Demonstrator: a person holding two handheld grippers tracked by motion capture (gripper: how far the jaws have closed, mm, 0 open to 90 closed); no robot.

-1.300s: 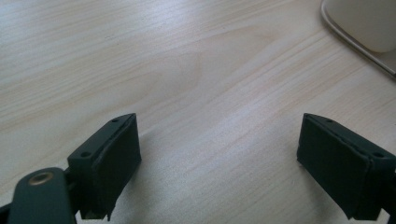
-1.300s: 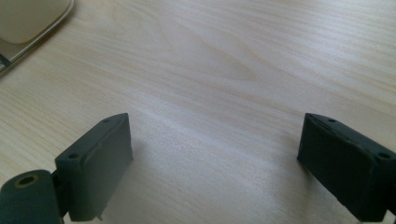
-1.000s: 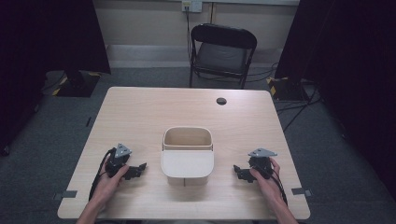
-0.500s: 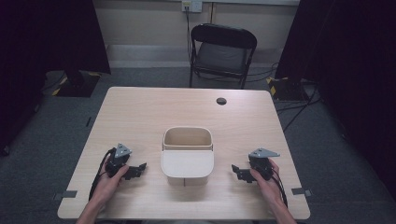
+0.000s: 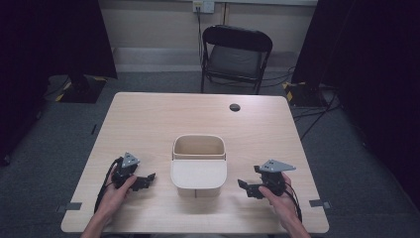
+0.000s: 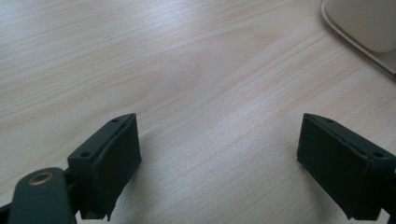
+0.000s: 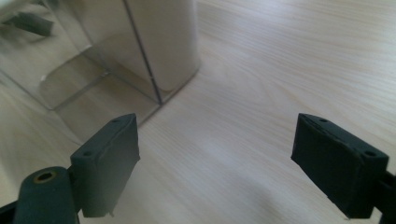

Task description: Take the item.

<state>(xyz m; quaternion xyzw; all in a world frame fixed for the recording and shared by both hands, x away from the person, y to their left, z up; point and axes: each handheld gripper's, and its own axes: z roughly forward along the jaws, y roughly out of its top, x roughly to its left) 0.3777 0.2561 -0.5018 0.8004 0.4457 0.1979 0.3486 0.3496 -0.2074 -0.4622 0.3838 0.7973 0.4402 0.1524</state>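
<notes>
A cream bin (image 5: 198, 161) with an open top stands upright at the middle of the wooden table (image 5: 163, 119). My left gripper (image 5: 145, 180) rests on the table to the bin's left, held by a hand, with its jaws pointing toward the bin. In the left gripper view, the left gripper (image 6: 219, 140) is open over bare wood, and a corner of the bin (image 6: 364, 23) shows at the top right. My right gripper (image 5: 244, 188) sits to the bin's right, also pointing at it. In the right gripper view, the right gripper (image 7: 217, 140) is open and empty, a short way from the bin (image 7: 159, 42).
A small black round cap (image 5: 235, 107) lies near the table's far edge. A black folding chair (image 5: 236, 52) stands behind the table. Tape marks (image 5: 68, 207) sit at the near corners. Cables run across the floor at the right.
</notes>
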